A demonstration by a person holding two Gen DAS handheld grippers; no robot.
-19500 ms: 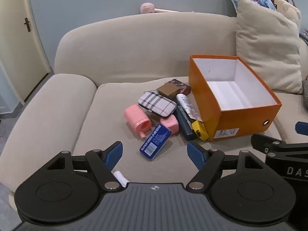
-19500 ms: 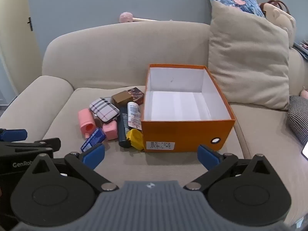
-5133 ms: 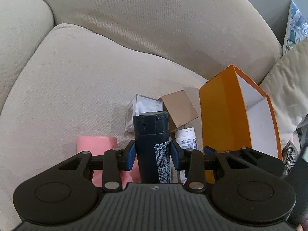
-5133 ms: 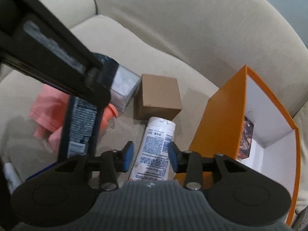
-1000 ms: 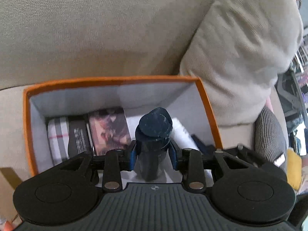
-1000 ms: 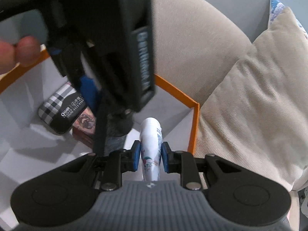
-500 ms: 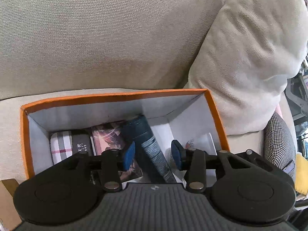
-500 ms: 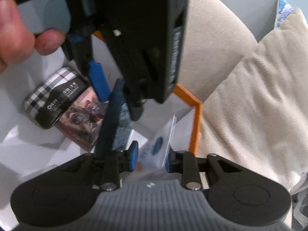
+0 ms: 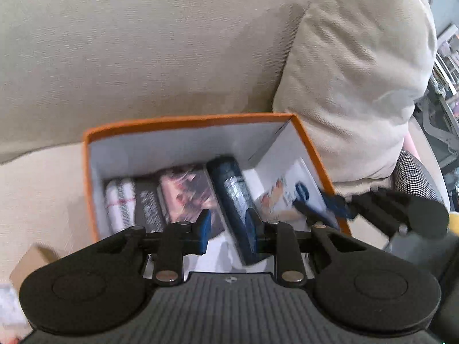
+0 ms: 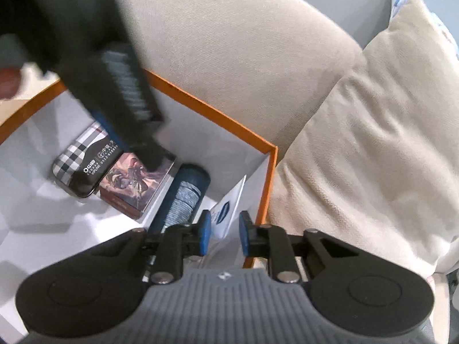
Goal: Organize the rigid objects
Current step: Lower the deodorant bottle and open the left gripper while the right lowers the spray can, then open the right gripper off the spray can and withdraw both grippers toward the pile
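The orange box (image 9: 189,121) (image 10: 218,114) sits on the sofa. Inside lie a plaid case (image 9: 119,200) (image 10: 76,157), a dark picture box (image 9: 186,192) (image 10: 132,180), a dark blue bottle (image 9: 233,197) (image 10: 186,197) and a white tube (image 9: 289,195) (image 10: 228,209) leaning on the right wall. My left gripper (image 9: 228,229) is open above the box, the bottle lying free below it. My right gripper (image 10: 224,232) is open above the white tube at the box's right side; it also shows in the left wrist view (image 9: 330,206).
A beige cushion (image 9: 358,80) (image 10: 373,149) leans right of the box against the sofa back (image 9: 143,43). A brown cardboard box (image 9: 31,261) lies on the seat left of the orange box. The left gripper's body (image 10: 94,57) fills the upper left of the right wrist view.
Both grippers have opened and pulled back up. The dark blue bottle and the white tube, held a second ago, now lie in the box.
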